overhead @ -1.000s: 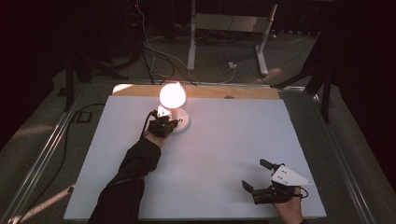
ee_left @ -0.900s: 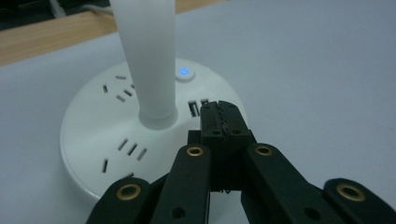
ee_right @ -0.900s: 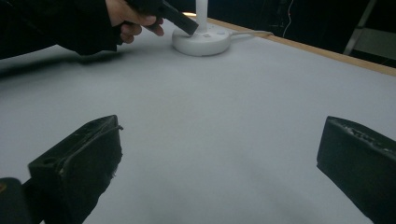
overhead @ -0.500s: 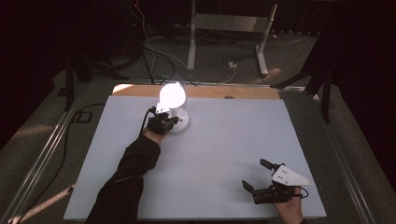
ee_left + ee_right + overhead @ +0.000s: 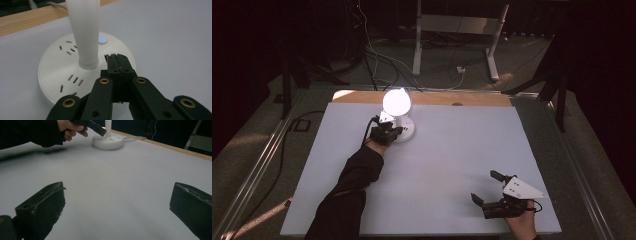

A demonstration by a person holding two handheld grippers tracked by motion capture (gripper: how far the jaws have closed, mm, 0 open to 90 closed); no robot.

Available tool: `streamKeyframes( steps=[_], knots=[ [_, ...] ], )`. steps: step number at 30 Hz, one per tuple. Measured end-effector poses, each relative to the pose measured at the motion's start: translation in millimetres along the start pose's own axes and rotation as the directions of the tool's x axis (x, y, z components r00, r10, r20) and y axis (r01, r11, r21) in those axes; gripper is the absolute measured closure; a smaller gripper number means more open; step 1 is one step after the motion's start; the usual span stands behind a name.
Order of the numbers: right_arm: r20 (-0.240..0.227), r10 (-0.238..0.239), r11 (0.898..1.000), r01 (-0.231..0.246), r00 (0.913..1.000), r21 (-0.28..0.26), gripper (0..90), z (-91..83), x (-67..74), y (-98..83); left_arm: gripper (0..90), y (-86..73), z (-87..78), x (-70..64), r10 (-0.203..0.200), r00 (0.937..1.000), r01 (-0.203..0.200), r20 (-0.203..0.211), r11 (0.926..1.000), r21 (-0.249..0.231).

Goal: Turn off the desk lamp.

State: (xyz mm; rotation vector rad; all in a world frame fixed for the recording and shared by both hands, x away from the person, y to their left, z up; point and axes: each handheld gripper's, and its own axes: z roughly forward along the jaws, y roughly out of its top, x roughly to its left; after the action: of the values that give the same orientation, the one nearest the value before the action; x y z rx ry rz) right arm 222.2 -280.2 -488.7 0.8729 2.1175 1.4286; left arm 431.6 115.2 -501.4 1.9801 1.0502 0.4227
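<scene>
Left gripper [image 5: 118, 58], jaws pressed together into one blunt tip, hovers over the lamp base [image 5: 57, 72], likely to poke its button [image 5: 102, 39]. Right gripper [image 5: 492, 189] rests aside on the table [image 5: 452, 150], jaws wide apart, empty.

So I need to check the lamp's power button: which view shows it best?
The left gripper view: the button glows blue on the lamp base, beyond the shut left claw and beside the stem. In the high view it is a faint dot under the glaring lamp head. The right gripper view shows the base far off, button unreadable.
</scene>
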Motion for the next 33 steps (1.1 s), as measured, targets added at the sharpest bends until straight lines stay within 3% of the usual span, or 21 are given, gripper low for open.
streamKeyframes(
  steps=[13,16,24,33],
  knots=[
    [0.000,0.000,1.000,0.000,1.0000,0.001,0.0,-0.1,0.1,-0.1,90.0,-4.1,4.7,1.2,0.003,1.0000,-0.003,-0.002,0.9999,0.014],
    [0.000,0.000,1.000,0.000,1.0000,0.002,0.0,0.1,0.1,-0.3,90.0,-4.4,4.6,2.0,-0.012,0.9999,0.012,0.005,0.9998,0.016],
    [-0.001,-0.004,1.000,0.004,1.0000,0.004,0.0,0.8,0.6,-0.2,90.0,-3.5,3.6,1.5,0.009,0.9999,-0.009,0.014,0.9998,0.018],
    [0.002,-0.004,1.000,0.004,1.0000,0.000,0.0,-0.1,0.2,0.3,89.0,5.8,-11.0,-1.2,-0.038,0.9988,0.038,0.030,0.9992,0.011]
  ],
)
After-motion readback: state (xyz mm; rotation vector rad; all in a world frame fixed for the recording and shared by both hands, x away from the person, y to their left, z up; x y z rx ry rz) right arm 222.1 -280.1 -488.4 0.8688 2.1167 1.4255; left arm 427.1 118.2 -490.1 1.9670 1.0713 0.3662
